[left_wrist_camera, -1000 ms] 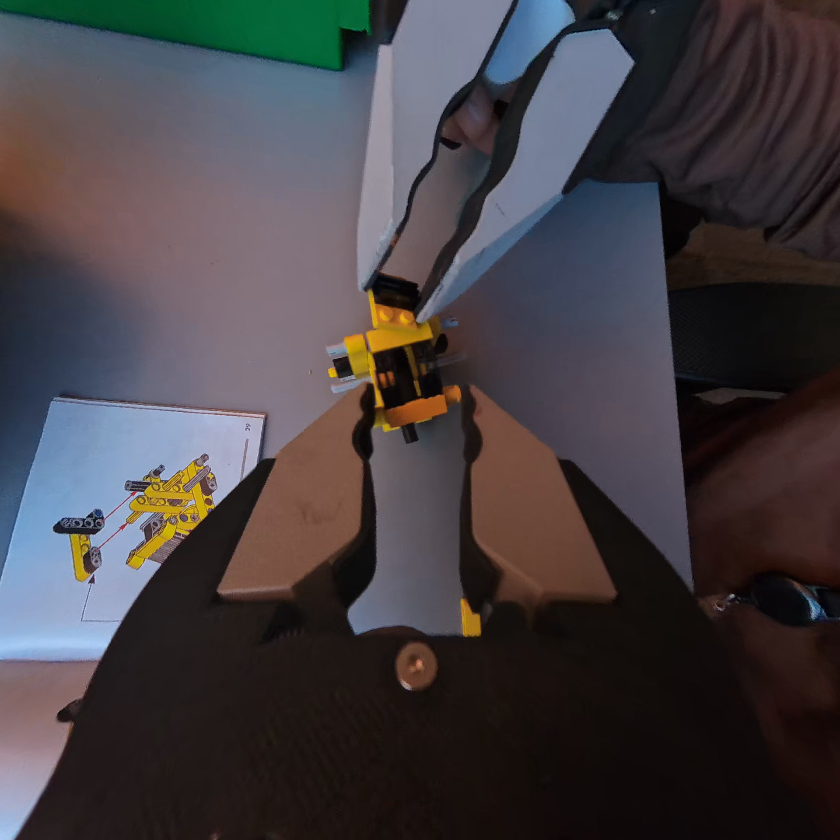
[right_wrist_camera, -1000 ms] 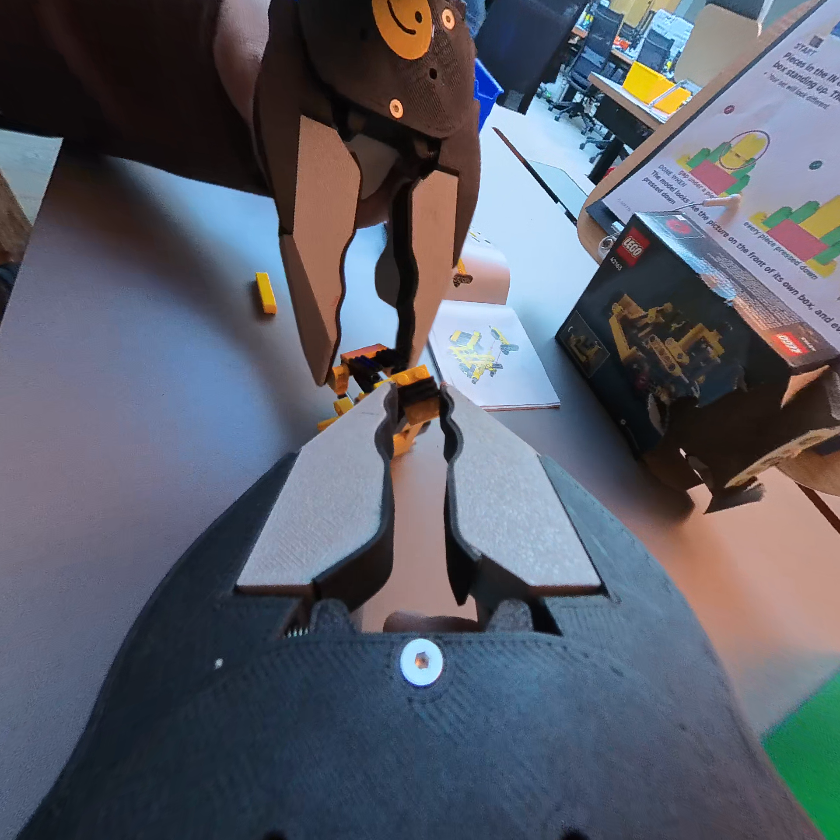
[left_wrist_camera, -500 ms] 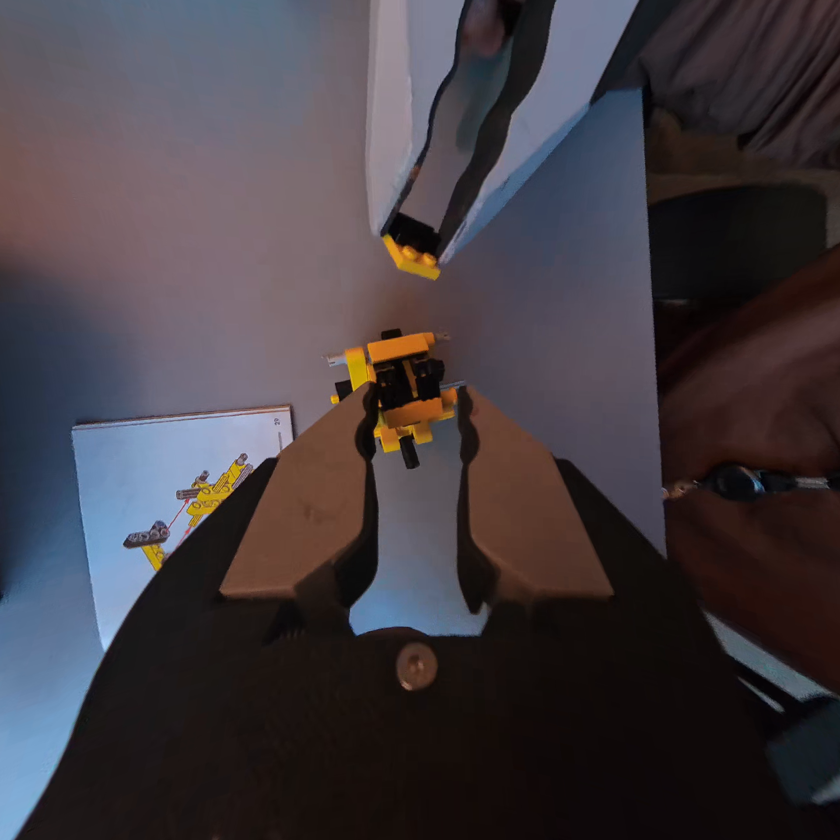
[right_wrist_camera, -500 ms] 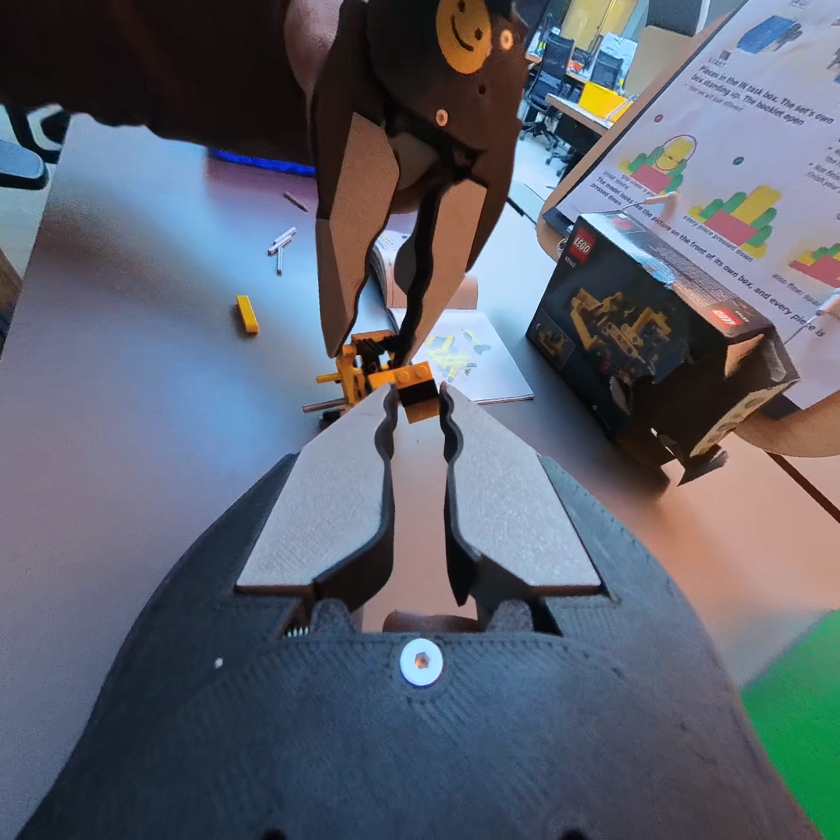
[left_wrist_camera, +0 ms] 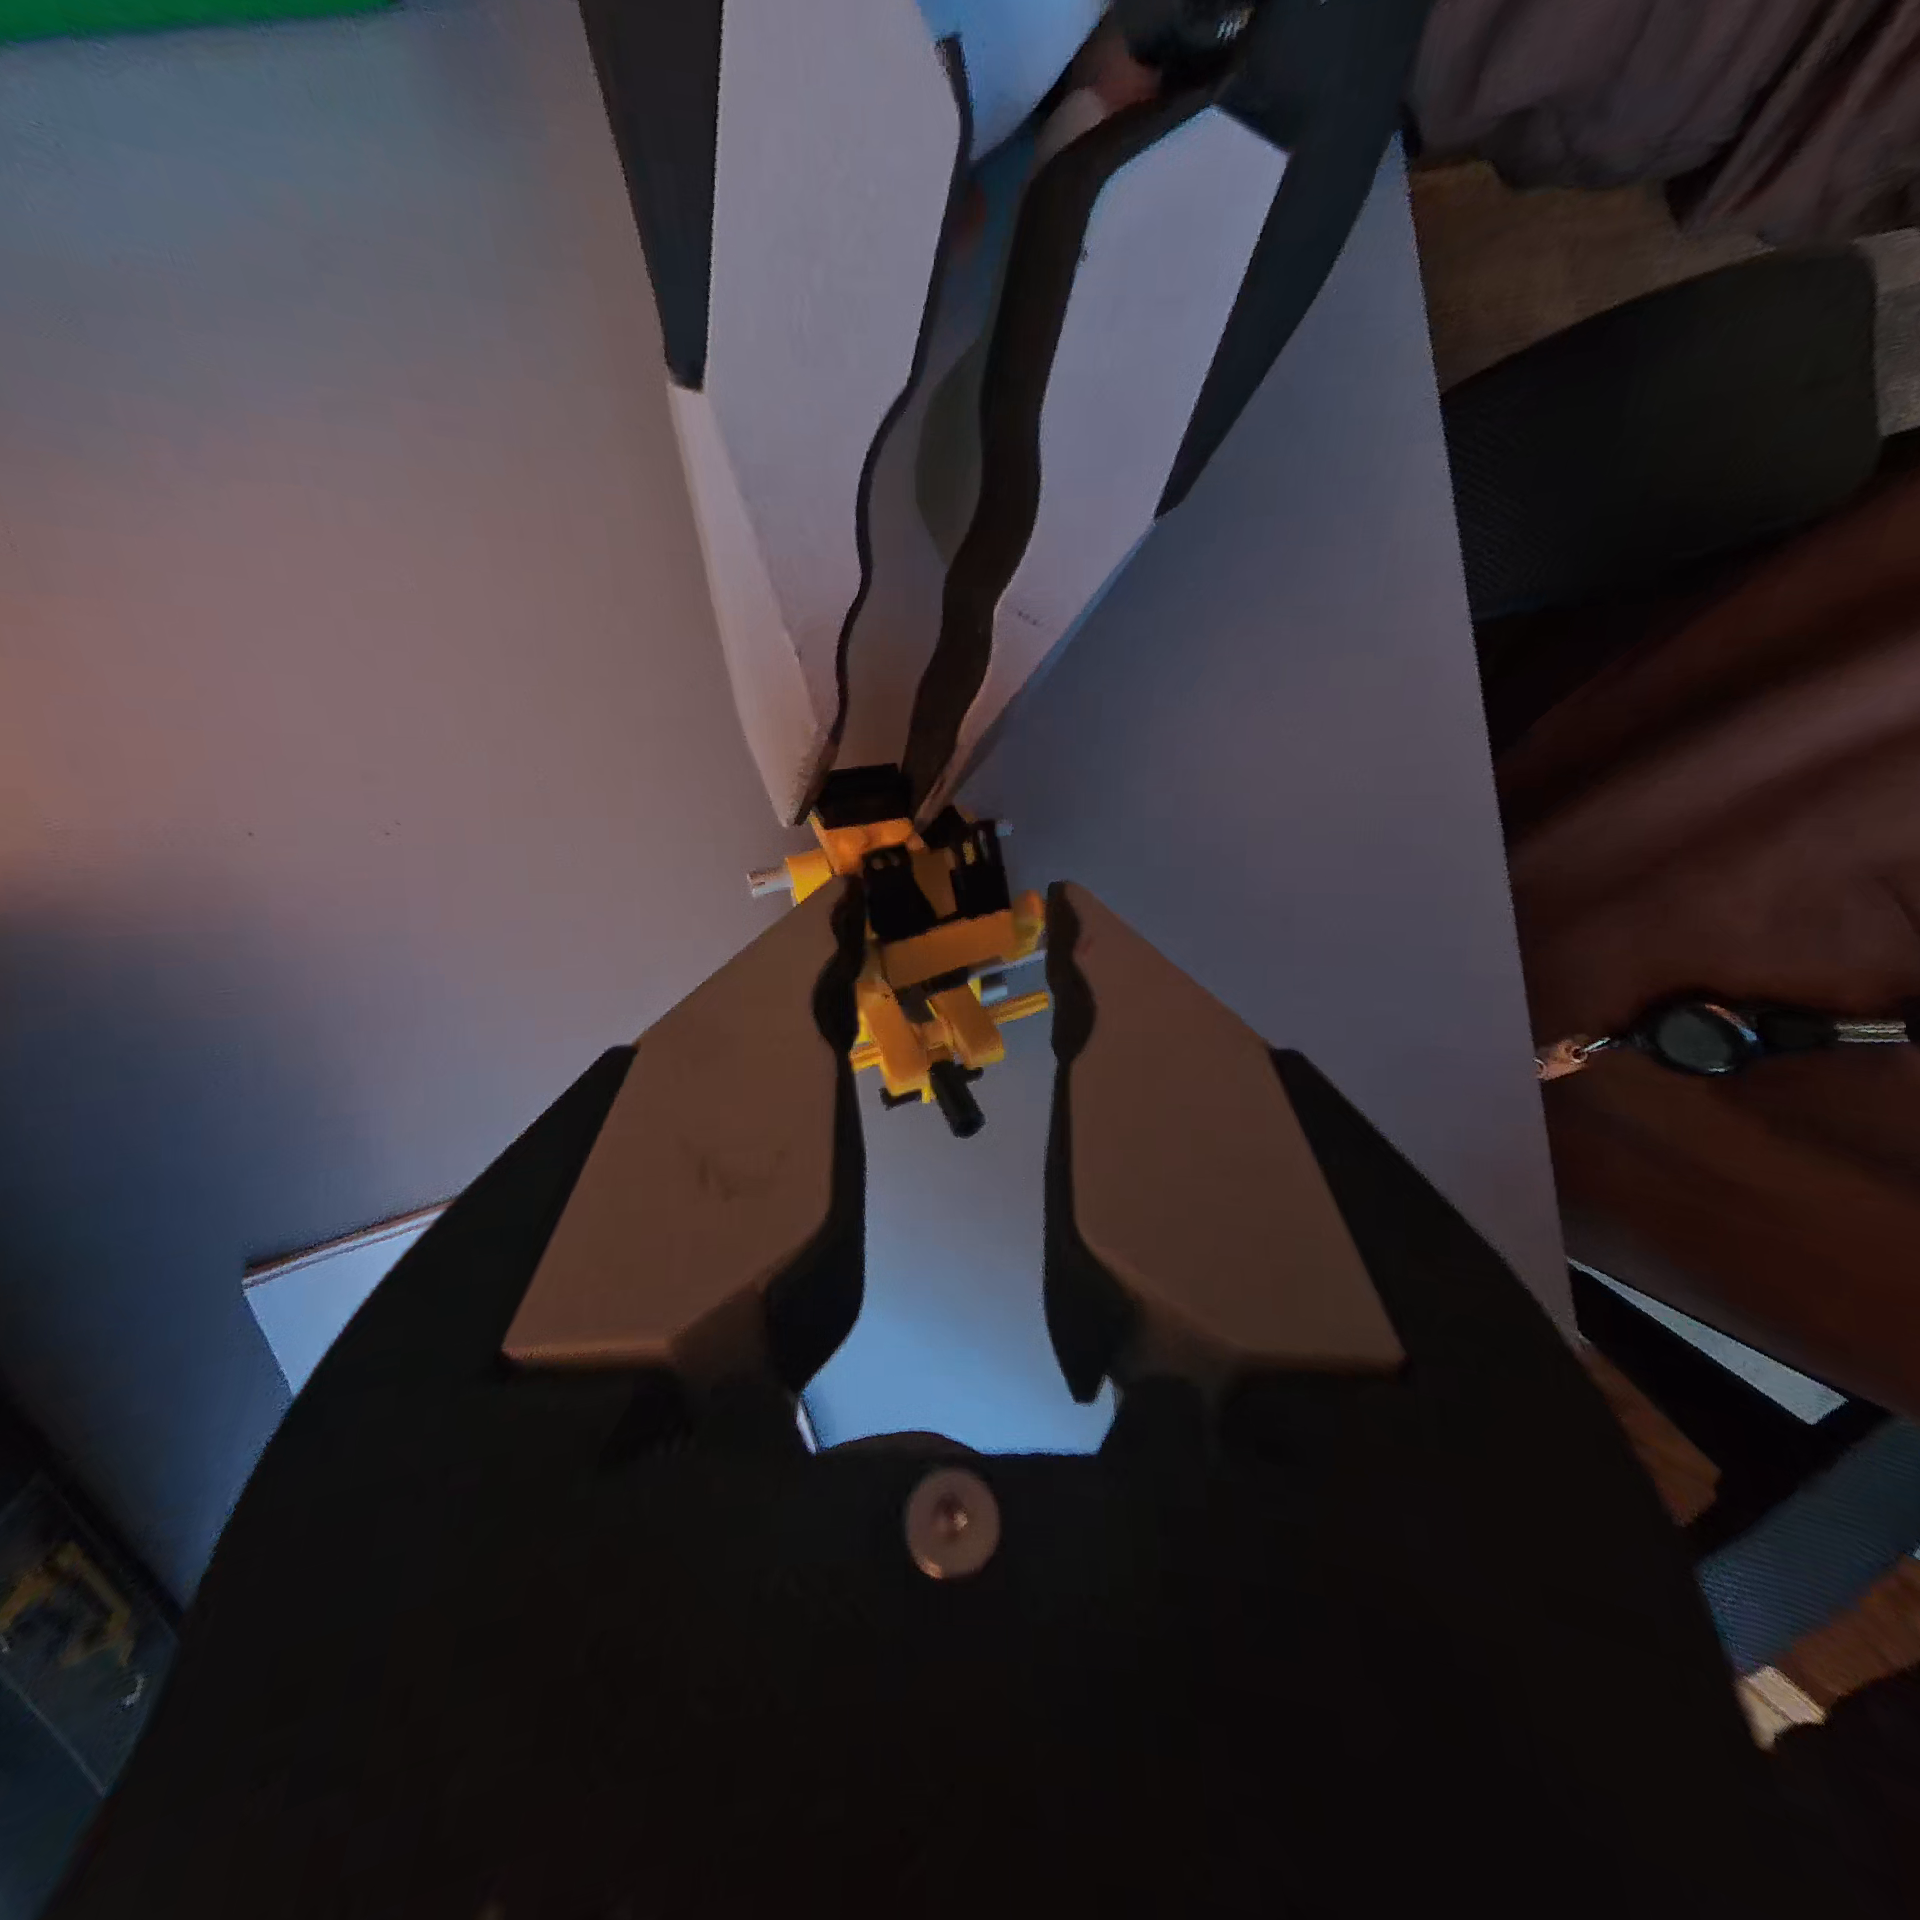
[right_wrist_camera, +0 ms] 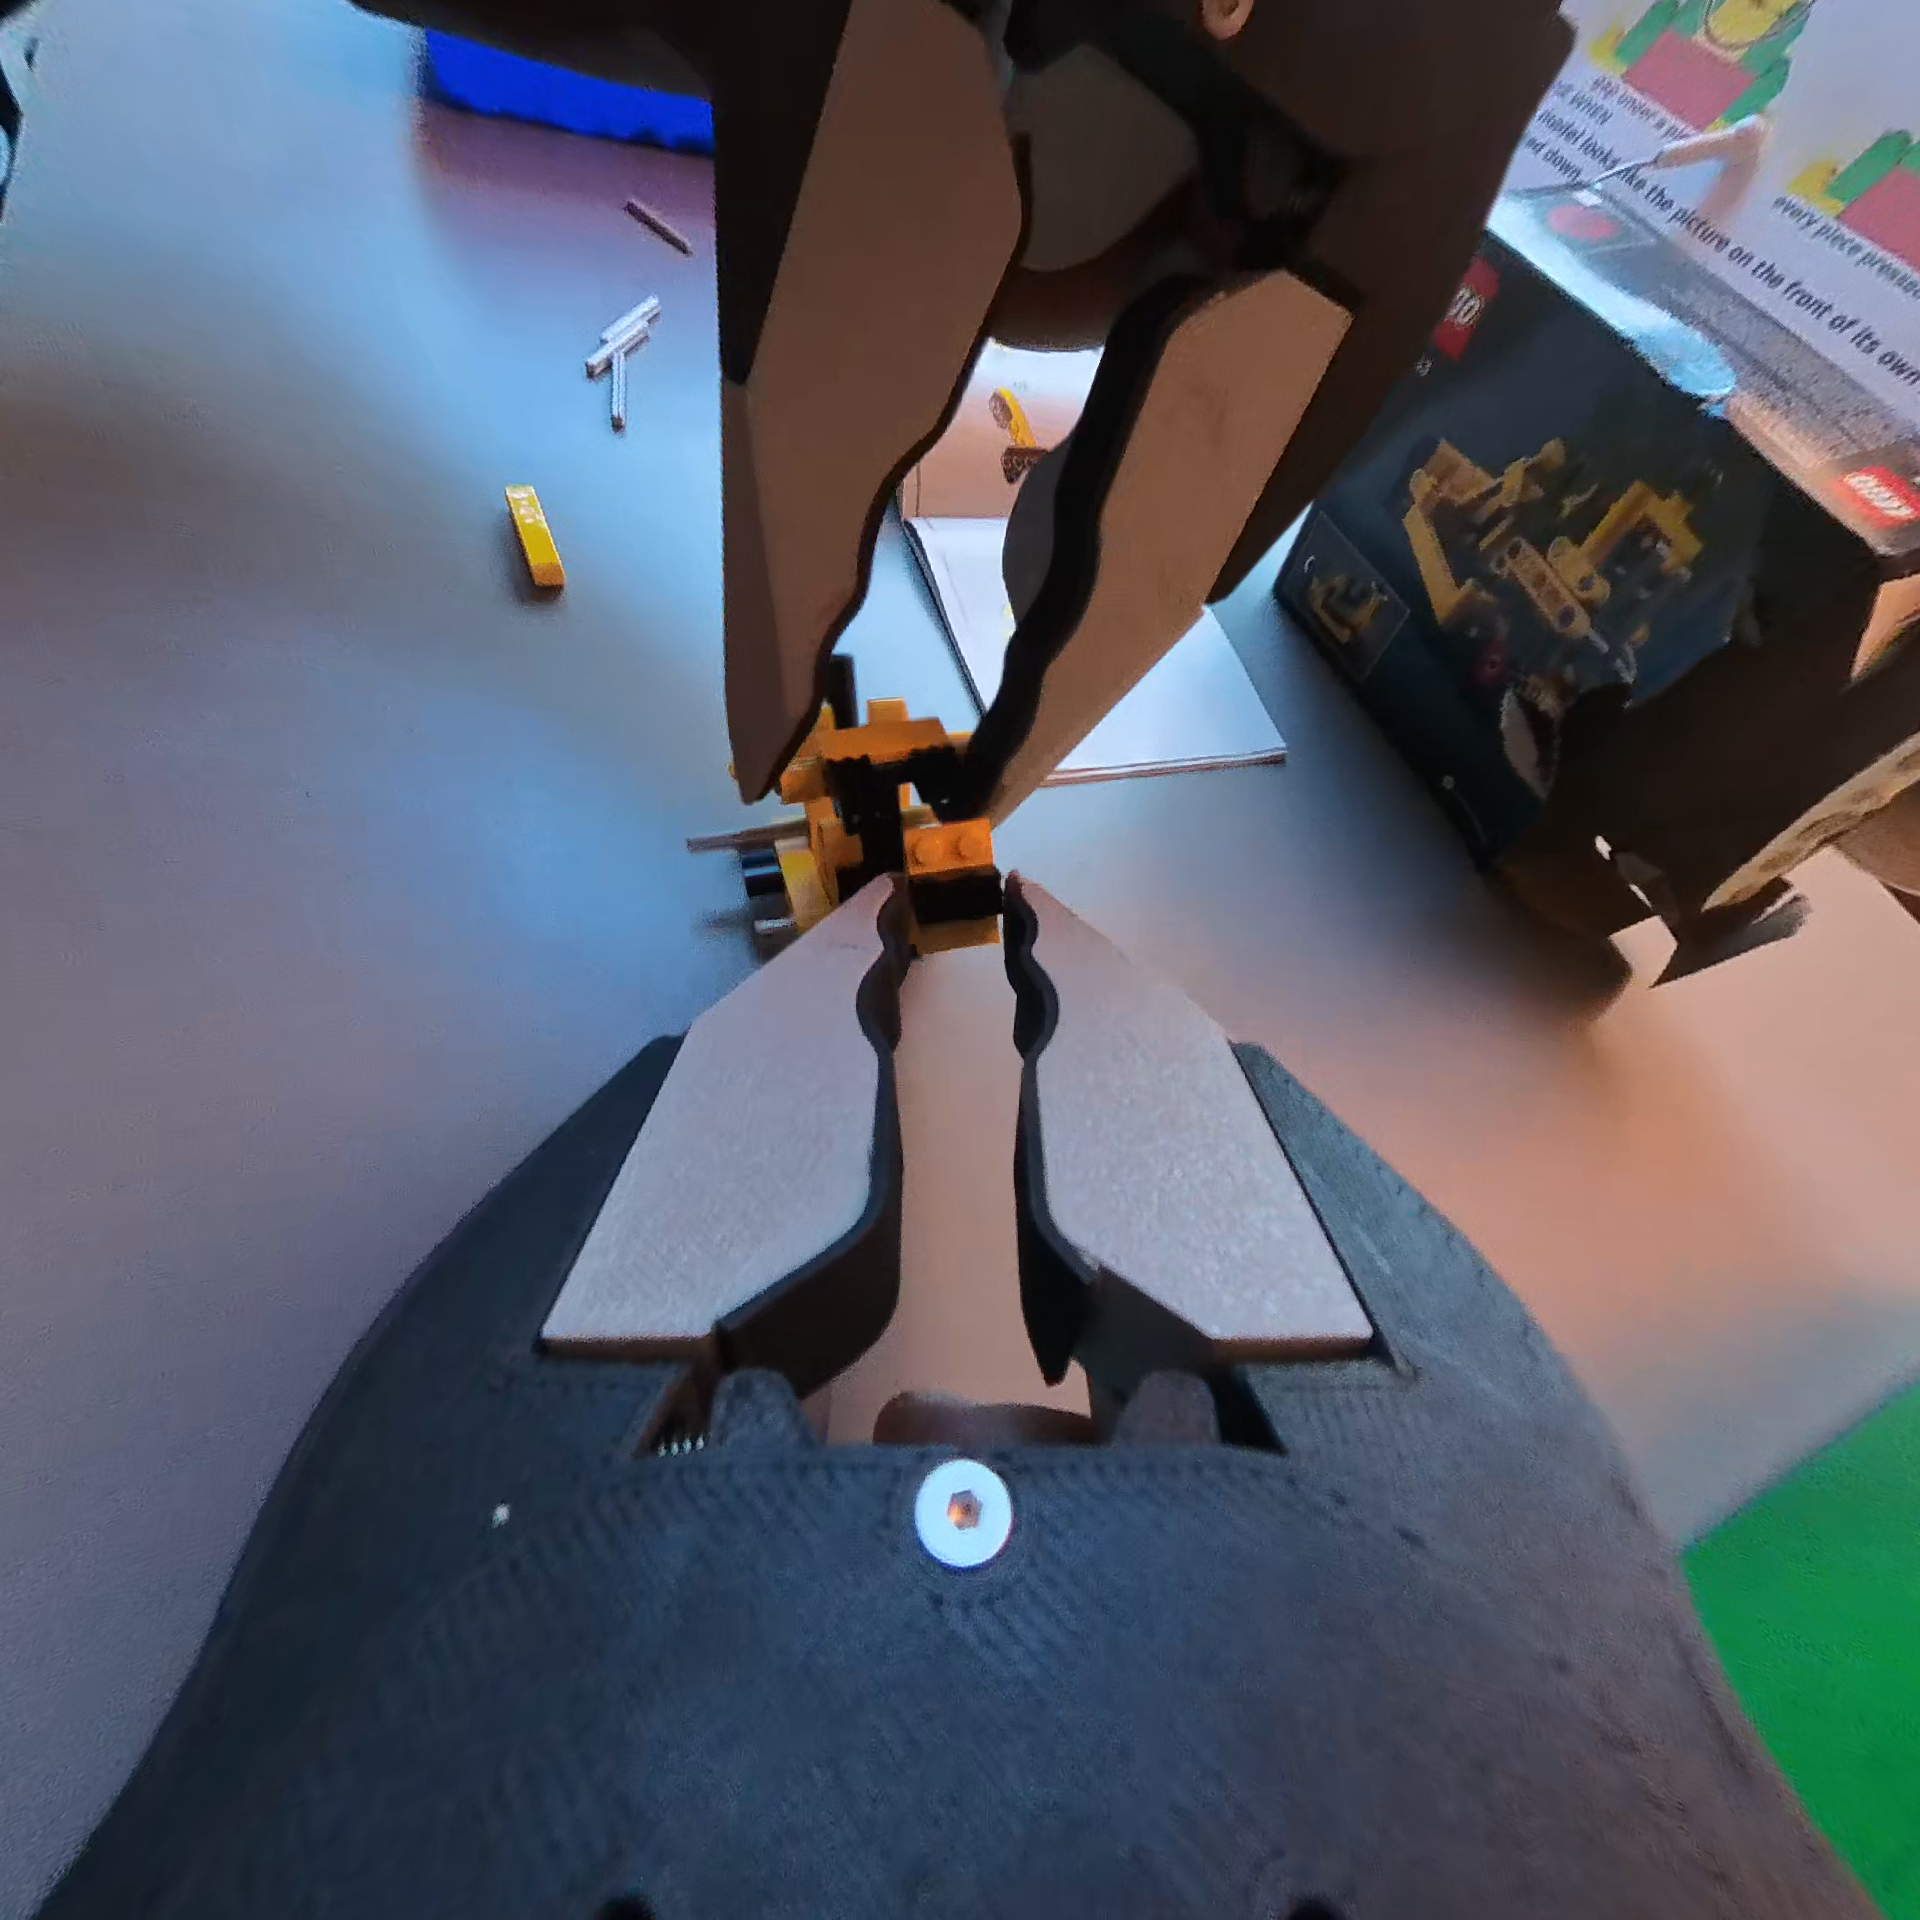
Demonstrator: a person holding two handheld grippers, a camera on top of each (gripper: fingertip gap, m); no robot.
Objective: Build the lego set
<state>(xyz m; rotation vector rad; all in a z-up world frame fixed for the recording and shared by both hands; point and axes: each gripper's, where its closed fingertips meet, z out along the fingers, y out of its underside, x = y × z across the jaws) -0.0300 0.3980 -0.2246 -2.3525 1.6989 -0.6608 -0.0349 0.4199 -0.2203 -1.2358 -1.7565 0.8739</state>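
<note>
A small yellow and black lego model [left_wrist_camera: 940,961] sits between the fingertips of my left gripper [left_wrist_camera: 943,902], which is shut on its sides just above the grey table [left_wrist_camera: 312,623]. My right gripper [right_wrist_camera: 948,883] is shut on a small black and yellow brick piece [right_wrist_camera: 951,899] and presses it against the far end of the model [right_wrist_camera: 868,774]. In the left wrist view the right gripper [left_wrist_camera: 871,805] comes down from the top with that piece [left_wrist_camera: 860,798] in its tips. In the right wrist view the left gripper [right_wrist_camera: 873,795] hangs over the model.
An open instruction booklet [right_wrist_camera: 1132,696] lies just behind the model. The set's dark box [right_wrist_camera: 1558,582] stands to the right. A loose yellow plate [right_wrist_camera: 535,535] and grey axles [right_wrist_camera: 623,348] lie to the left. The table's edge [left_wrist_camera: 1475,831] is close, with a person's sleeve beyond. My two grippers' fingertips are within a few centimetres of each other. The loose yellow plate [right_wrist_camera: 535,535] is about equally far from each gripper, around 15 cm.
Half a second ago my right gripper held the piece apart from the model. It has now brought the piece back against the model's end. Both grippers moved closer together.
</note>
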